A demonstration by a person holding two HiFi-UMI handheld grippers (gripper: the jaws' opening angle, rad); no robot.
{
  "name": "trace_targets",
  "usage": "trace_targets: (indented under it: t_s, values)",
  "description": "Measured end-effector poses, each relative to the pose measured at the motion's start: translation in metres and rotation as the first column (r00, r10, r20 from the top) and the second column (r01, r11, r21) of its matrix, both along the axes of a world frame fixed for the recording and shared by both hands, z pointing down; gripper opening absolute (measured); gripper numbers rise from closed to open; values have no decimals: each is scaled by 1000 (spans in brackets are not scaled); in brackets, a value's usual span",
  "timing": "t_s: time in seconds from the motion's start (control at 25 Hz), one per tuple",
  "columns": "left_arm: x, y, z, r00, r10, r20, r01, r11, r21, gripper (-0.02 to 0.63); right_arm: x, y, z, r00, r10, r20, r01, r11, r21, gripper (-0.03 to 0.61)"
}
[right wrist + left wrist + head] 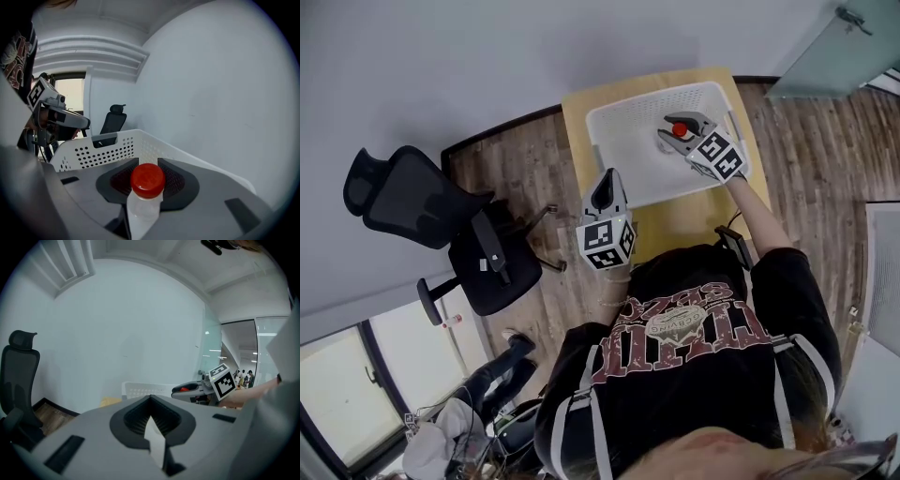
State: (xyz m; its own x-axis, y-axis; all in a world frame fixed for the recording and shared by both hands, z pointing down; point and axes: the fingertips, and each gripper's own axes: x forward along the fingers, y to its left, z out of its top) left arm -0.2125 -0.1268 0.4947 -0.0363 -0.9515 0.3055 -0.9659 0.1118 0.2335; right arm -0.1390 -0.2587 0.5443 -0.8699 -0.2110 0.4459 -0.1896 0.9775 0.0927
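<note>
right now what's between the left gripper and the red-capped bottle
Just the white basket, its wall and bare floor, seen in the head view. The bottle is clamped in the right gripper over it.

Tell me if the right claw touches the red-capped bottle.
Touching. The right gripper view shows the right claw clamped on the bottle just under its red cap.

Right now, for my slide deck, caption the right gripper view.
Right gripper shut on a red-capped bottle over a white basket.

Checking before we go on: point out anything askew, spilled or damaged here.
Nothing stands out. The right gripper holds a clear plastic bottle with a red cap over the white perforated plastic basket; nothing spilled or broken.
</note>
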Motion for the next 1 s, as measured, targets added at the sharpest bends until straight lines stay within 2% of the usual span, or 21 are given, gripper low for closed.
trace_targets:
  t_s: [0.44, 0.72, 1.0]
  values:
    - [-1, -4, -17, 1000, 2, 8, -2, 1000, 31, 48, 9, 2, -48, 994, 39, 105, -42, 999, 25, 135]
    - [16, -13, -26, 999, 26, 27, -27, 998, 52, 48, 30, 13, -77, 991, 33, 131, -40, 998, 52, 135]
    - [26, -21, -34, 998, 68, 2, -68, 995, 74, 48, 44, 21, -109, 987, 41, 154, -56, 994, 97, 135]
